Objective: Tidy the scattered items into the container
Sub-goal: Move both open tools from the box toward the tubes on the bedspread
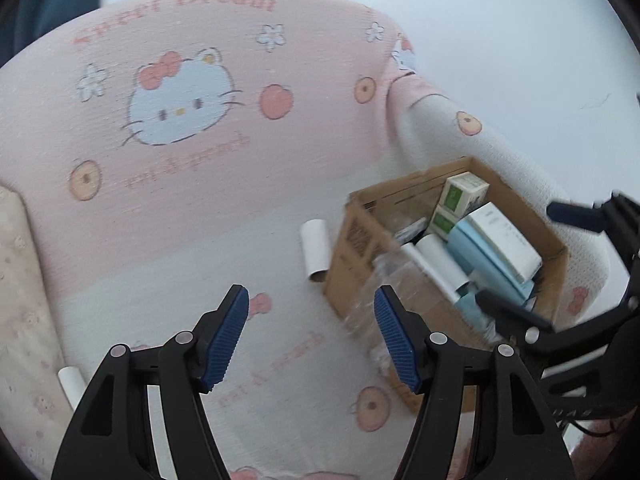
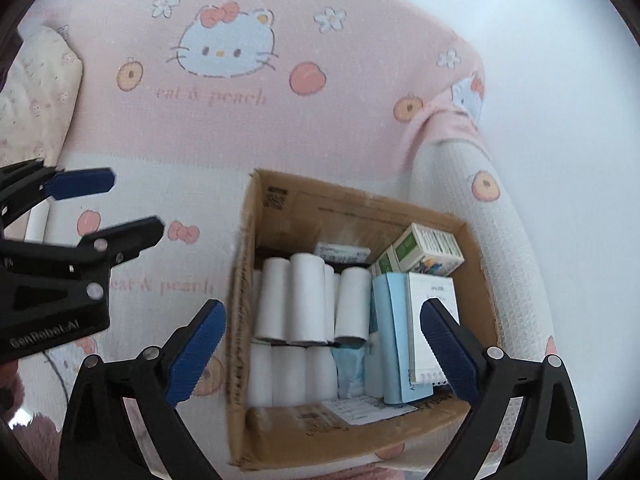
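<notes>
A cardboard box stands on a pink and white Hello Kitty sofa, at its right armrest; it also shows in the left wrist view. Inside it are several white rolls, green-and-white cartons, a blue packet and a white box. One white roll lies on the seat just left of the box. Another white roll lies at the seat's left edge. My left gripper is open and empty above the seat. My right gripper is open and empty over the box.
A cream patterned cushion leans at the sofa's left end. The sofa backrest rises behind the seat. The right armrest borders the box. A white wall lies beyond on the right.
</notes>
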Demonstrator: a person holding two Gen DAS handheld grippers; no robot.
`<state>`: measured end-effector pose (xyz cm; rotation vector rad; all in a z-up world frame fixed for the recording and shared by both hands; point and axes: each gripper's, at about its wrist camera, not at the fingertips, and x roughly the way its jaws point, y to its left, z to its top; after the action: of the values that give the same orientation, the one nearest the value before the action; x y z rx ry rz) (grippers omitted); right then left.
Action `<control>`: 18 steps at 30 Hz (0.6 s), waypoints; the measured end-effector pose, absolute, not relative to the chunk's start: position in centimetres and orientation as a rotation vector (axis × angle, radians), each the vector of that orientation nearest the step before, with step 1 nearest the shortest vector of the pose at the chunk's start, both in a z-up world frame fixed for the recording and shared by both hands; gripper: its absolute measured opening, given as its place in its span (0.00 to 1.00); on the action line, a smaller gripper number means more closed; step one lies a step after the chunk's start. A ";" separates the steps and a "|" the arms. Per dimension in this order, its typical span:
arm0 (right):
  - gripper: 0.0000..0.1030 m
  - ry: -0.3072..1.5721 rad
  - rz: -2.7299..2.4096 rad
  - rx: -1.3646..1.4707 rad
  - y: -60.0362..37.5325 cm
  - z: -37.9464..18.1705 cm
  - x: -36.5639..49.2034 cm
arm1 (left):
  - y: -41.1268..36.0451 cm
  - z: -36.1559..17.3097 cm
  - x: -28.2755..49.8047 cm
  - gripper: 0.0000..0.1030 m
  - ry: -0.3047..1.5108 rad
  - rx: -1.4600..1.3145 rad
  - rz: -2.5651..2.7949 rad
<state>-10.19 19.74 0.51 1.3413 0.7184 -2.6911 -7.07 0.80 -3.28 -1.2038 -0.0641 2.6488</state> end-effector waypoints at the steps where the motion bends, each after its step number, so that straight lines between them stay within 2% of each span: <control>1: 0.95 0.723 -2.706 1.308 19.0 0.7 -10.0 | 0.3 -3.6 -6.9 0.67 -0.064 -1.216 2.648; 11: 0.95 0.775 -2.694 0.992 11.4 0.4 -8.3 | -9.0 -7.3 -4.8 0.67 -0.329 -1.352 2.762; 15: 0.95 0.896 -2.618 0.960 7.9 -1.6 -9.4 | -12.0 -8.6 -4.3 0.67 -0.388 -1.392 2.799; 18: 0.95 0.938 -2.580 0.979 5.8 -3.4 -10.4 | -13.2 -9.5 -4.1 0.67 -0.351 -1.425 2.851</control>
<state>-10.45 5.78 -3.42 0.9786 0.9384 -2.5805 -4.06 -13.16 -9.48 -1.4251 -0.3511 2.8512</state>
